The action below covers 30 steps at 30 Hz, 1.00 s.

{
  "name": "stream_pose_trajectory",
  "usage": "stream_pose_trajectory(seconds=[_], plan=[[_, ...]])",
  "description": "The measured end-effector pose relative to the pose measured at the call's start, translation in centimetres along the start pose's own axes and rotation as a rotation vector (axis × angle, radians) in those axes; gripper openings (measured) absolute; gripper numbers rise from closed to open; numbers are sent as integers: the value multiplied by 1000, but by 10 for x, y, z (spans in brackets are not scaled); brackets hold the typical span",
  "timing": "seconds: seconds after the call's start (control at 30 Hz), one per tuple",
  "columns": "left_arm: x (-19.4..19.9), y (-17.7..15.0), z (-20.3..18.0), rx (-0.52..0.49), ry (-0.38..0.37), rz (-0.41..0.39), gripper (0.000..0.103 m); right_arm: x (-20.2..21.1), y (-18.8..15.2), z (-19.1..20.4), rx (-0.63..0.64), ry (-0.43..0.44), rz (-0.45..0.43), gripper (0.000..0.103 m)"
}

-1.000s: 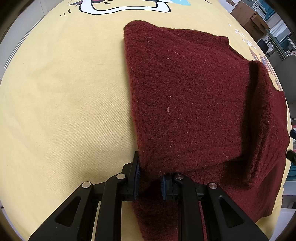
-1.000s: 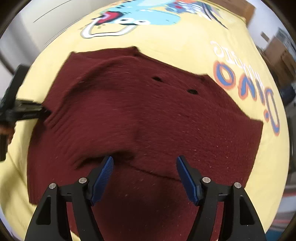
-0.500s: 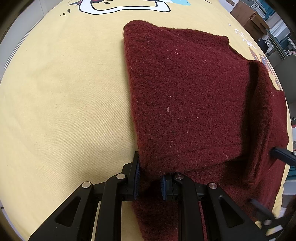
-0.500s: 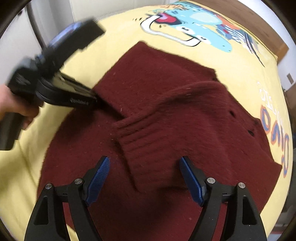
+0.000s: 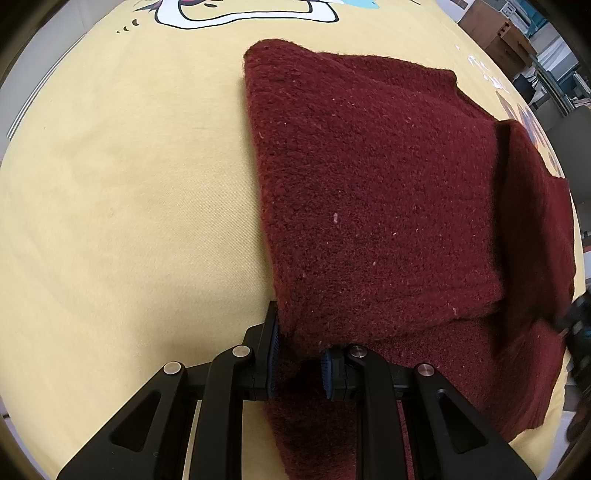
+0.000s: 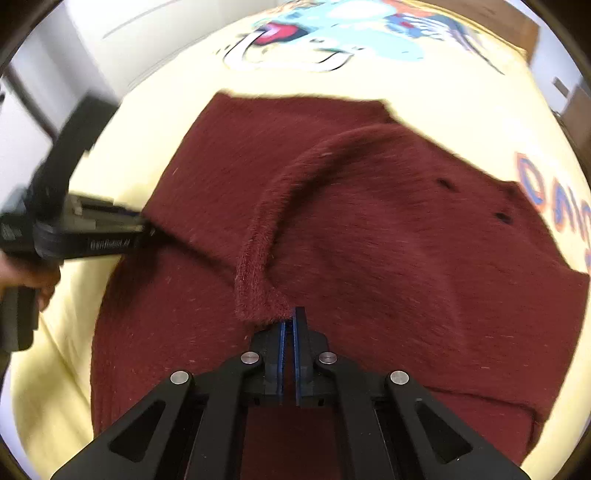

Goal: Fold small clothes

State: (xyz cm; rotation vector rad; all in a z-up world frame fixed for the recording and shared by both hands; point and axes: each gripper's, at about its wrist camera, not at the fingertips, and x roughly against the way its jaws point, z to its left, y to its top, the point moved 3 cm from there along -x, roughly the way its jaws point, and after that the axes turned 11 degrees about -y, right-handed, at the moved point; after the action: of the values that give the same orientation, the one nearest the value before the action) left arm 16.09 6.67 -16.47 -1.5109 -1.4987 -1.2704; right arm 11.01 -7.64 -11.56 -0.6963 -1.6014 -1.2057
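A dark red knitted sweater [image 5: 369,206] lies partly folded on a yellow printed cloth [image 5: 129,184]. My left gripper [image 5: 299,363] is shut on the near edge of a folded-over flap of the sweater. It also shows at the left of the right wrist view [image 6: 147,232]. My right gripper [image 6: 289,325] is shut on the ribbed cuff of a sleeve [image 6: 258,266], which arcs up over the sweater body [image 6: 406,277]. The right gripper shows blurred at the right edge of the left wrist view [image 5: 576,325].
The yellow cloth [image 6: 332,85] carries a cartoon print [image 6: 332,33] at the far side and orange-blue letters [image 6: 546,195] at the right. Wooden furniture [image 5: 495,29] stands beyond the table at the far right. A white wall [image 6: 110,44] is at the left.
My right gripper has closed on the sleeve cuff; half a second ago it was wide open over it. The left gripper has kept its hold and has not moved.
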Motion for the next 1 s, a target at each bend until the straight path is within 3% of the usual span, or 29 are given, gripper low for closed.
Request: stream_pose_trajectory(seconds=[0.2,0.37,0.8,0.9,0.97,1.0], plan=[[0,-1,-5,-5,9,3,17,36,1,-69,-163,26,-54,3],[-1,-1,-9,-17,21,8,17,50,-2,-128,-265,-13,-57,3],[-7,0,-15,-35,47,23,17,17,-62,-241,-470,-74,103,2],[-8,0,-17,-38,51,23,17,11,-76,-251,-533,-72,108,7],[-8,-1,-18,-42,54,23,17,13,-83,-257,-565,-61,104,18],[-8,-2,-20,-44,56,24,17,15,-83,-259,-573,-66,101,30]])
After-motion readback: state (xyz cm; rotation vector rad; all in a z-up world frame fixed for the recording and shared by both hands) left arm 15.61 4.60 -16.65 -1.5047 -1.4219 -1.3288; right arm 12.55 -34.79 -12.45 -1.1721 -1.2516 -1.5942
